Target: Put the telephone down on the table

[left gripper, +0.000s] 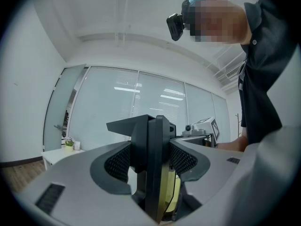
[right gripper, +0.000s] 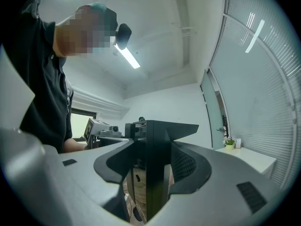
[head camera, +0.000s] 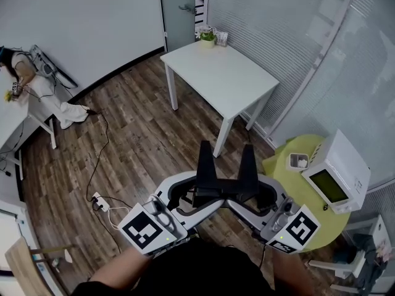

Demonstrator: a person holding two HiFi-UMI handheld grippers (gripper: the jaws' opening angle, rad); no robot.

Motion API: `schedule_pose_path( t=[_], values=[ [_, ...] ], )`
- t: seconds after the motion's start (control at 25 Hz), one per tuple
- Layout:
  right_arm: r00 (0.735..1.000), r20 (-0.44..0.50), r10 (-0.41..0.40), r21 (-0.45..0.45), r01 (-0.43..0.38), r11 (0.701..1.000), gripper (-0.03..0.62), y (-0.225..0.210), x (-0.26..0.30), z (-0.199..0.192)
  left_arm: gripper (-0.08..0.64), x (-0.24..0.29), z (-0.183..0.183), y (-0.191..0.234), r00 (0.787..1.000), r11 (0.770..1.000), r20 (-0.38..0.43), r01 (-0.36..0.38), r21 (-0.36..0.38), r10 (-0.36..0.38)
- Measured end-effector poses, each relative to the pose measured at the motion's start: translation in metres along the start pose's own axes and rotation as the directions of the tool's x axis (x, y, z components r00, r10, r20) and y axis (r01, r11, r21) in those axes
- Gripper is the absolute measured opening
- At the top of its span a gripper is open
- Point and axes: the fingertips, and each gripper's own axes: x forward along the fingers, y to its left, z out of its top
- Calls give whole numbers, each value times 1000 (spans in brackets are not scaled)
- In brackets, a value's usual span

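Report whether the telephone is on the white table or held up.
Held up: left tool and right tool clamp the telephone over the floor, table ahead.

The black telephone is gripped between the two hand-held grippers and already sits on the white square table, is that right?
No. The black telephone is gripped between the left hand-held gripper and right hand-held gripper, but the head view shows it in the air over the brown wooden floor, short of the white square table.
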Motion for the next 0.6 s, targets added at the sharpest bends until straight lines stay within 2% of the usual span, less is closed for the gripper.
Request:
schedule_pose_path(
  t=[0.28,0.6],
  values=[
    [1000,-2,3,11,-3,1000,242,-4,31,-4,255,-12,0,28,1000,1000,-6,-4,3,4],
    [999,-6,40,14,-40,999,242,-17,60,-10,255,-18,-3,59,999,999,2,-42,-8,42]
  ],
)
